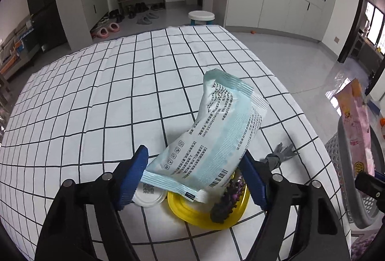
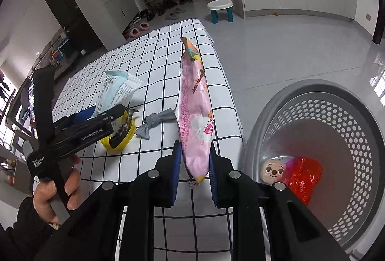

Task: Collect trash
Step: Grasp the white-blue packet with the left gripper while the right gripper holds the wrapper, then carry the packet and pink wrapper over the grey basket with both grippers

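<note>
A pale blue printed packet (image 1: pixel 216 131) stands tilted over a yellow lid (image 1: pixel 192 215) on the checked tablecloth (image 1: pixel 96 92). My left gripper (image 1: pixel 193 153) has its blue pads against both sides of the packet's lower end. A long pink snack packet (image 2: pixel 195 111) sticks forward from my right gripper (image 2: pixel 195 146), which is shut on its near end above the table's edge. The grey perforated basket (image 2: pixel 349 116) stands on the floor right of the table, with a red wrapper (image 2: pixel 303 176) and a round face-printed item (image 2: pixel 272 172) inside.
A white round lid (image 1: pixel 149 196) and a dark purple spiky thing (image 1: pixel 228 198) lie by the yellow lid. A knotted grey cloth (image 2: pixel 154 123) rests between the two grippers. A person's hand (image 2: pixel 60 184) holds the left gripper. A small white stool (image 2: pixel 220 7) stands beyond the table.
</note>
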Demonstrator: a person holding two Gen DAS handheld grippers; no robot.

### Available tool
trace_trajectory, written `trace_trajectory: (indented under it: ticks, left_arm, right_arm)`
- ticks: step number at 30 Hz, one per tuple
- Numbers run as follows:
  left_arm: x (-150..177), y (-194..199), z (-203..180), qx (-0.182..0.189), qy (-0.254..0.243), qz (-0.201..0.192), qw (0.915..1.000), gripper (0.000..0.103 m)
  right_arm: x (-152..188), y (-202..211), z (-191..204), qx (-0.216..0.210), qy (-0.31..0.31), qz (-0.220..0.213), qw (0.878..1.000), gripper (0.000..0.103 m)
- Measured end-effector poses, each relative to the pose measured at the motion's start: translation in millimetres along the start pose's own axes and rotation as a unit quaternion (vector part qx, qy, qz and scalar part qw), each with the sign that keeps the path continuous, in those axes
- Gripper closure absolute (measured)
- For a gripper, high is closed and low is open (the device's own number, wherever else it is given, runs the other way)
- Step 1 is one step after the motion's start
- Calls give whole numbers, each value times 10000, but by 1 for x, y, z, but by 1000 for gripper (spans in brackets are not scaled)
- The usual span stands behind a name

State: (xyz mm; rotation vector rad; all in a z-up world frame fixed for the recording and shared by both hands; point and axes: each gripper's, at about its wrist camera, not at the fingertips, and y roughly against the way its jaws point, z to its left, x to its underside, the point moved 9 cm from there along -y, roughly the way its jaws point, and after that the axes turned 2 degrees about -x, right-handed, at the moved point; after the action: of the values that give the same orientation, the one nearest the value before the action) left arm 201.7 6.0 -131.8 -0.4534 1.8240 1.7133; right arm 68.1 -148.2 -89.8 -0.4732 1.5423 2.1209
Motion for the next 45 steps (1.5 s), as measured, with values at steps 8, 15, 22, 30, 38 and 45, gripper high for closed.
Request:
trace_trajectory:
  ticks: [8,15,22,30,38,45]
  left_arm:
    - [-3,30,14,-139,132,-260,9995,33]
    - [-5,76,28,-296,148,-531,9980,33]
    - [-4,123,34,-366,159,-773,9962,33]
    - [-5,148,5,-135,-15,-917,9957,33]
    - [13,147,-67,538,-313,-793,9949,33]
    - [26,140,-130,1020,-655,-658,9904,33]
  right_arm:
    - [2,3,0,-32,37,-54,10000,82]
    - [2,18,-2,-56,2,-215,9998,82]
    - [9,39,-7,-35,-91,-434,9990,82]
    - [22,71,-33,103,-380,-699,9968,82]
    - [43,99,-76,414,-799,-865,9922,82]
    - [60,117,-101,745,-863,-885,9895,82]
